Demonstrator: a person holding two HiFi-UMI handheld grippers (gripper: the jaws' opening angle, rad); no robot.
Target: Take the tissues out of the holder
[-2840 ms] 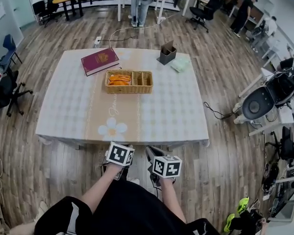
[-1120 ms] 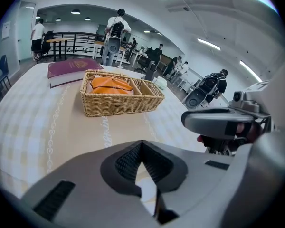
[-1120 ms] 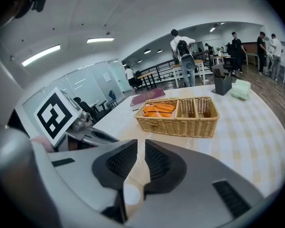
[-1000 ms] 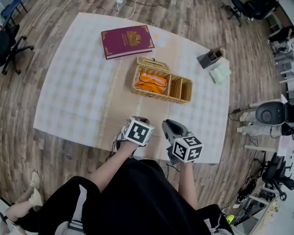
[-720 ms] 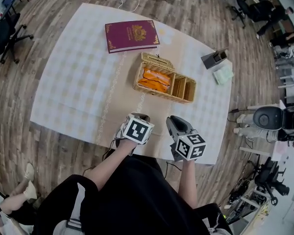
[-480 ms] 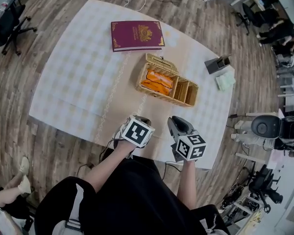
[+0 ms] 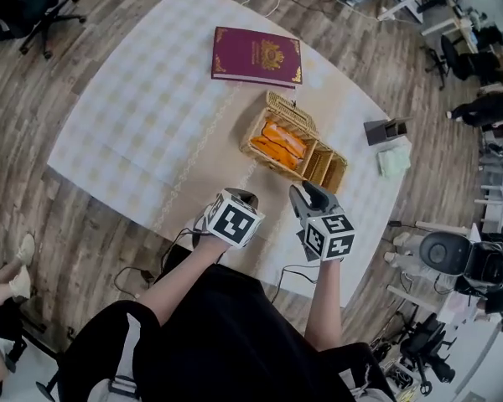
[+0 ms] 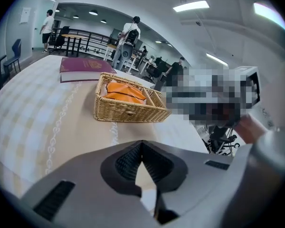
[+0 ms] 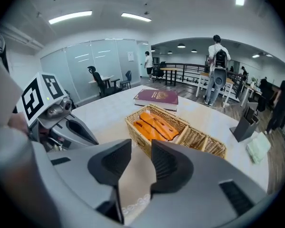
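The dark tissue holder [image 7: 386,130] stands at the table's far right, and a pale green tissue [image 7: 393,161] lies flat beside it. In the right gripper view the holder [image 9: 244,120] and tissue [image 9: 259,146] sit well beyond the basket. My left gripper [image 7: 243,198] hovers over the near table edge, jaws shut [image 8: 141,146] on nothing. My right gripper [image 7: 306,193] is beside it, short of the basket. Its jaws [image 9: 141,156] have just been opening and stand open with nothing between them.
A wicker basket [image 7: 293,145] holding orange packets sits mid-table, between my grippers and the holder. A maroon book [image 7: 257,55] lies farther back. The table [image 7: 142,115] wears a pale checked cloth. Chairs and cables ring the table, and people stand far behind.
Both grippers have come forward from below the table edge to over it, toward the basket. The right one has rolled. The table has swung round and sits closer in view.
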